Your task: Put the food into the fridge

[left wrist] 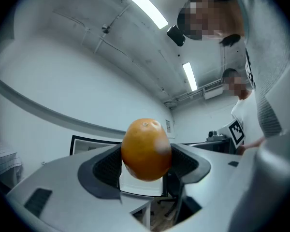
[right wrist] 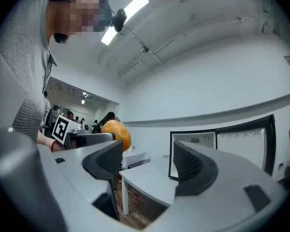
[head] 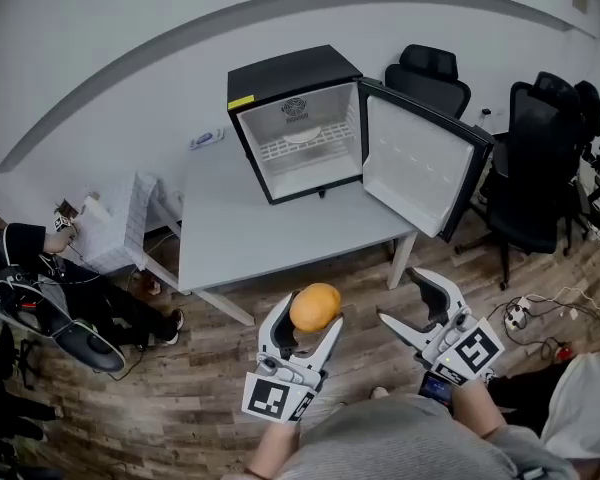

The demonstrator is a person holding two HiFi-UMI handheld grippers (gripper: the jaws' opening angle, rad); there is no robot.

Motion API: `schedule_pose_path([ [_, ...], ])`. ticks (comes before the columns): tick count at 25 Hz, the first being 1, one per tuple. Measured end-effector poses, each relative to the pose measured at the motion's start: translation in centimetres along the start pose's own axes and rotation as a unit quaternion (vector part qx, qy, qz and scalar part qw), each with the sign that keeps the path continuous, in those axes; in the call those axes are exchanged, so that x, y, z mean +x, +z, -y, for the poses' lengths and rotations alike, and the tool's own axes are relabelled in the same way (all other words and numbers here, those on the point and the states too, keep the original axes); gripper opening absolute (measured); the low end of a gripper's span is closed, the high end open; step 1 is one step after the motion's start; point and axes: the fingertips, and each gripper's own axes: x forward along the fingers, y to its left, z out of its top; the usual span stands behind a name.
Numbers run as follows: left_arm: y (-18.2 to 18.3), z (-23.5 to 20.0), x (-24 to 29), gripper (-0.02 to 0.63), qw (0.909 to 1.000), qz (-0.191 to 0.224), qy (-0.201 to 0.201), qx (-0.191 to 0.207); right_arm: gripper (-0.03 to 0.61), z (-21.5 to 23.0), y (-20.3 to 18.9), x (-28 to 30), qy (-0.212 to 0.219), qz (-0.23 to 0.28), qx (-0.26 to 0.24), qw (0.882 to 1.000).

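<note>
An orange (head: pixel 315 307) sits between the pads of my left gripper (head: pixel 309 316), which is shut on it and held over the wooden floor in front of the table. The left gripper view shows the orange (left wrist: pixel 146 149) pinched at its sides, with my left gripper (left wrist: pixel 147 164) aimed at the fridge (left wrist: pixel 87 146). My right gripper (head: pixel 413 306) hangs to the right of it, open and empty. The small black fridge (head: pixel 300 118) stands on the grey table (head: pixel 240 223), its door (head: pixel 420 158) swung wide open to the right. The right gripper view shows my right gripper (right wrist: pixel 147 166), the orange (right wrist: pixel 117 133) and the fridge (right wrist: pixel 217 144).
A white wire shelf (head: pixel 305 148) lies inside the fridge. Black office chairs (head: pixel 540 158) stand at the right, cables and a power strip (head: pixel 520 313) on the floor. A white side table (head: pixel 115 223) and a seated person (head: pixel 50 288) are at the left.
</note>
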Motion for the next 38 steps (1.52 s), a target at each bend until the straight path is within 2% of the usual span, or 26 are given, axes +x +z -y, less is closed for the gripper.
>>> schedule_pose_path([
  [12,0.3,0.7,0.0,0.325,1.0000,-0.002,-0.005,0.001,0.336,-0.2,0.1,-0.3,0.005,-0.003,-0.002,1.000],
  [21,0.4,1.0,0.2,0.325,1.0000,-0.002,-0.005,0.001,0.336,-0.2,0.1,-0.6,0.024,0.007,0.034,0.999],
  [36,0.1,1.2,0.8,0.325,1.0000,-0.002,-0.007,0.004,0.334,0.2,0.3,-0.5,0.023,0.009,0.014,1.000],
  [38,0.1,1.3,1.0,0.325,1.0000,-0.003,-0.008,0.004,0.293,0.6,0.4,-0.6,0.019,0.011,0.011,1.000],
])
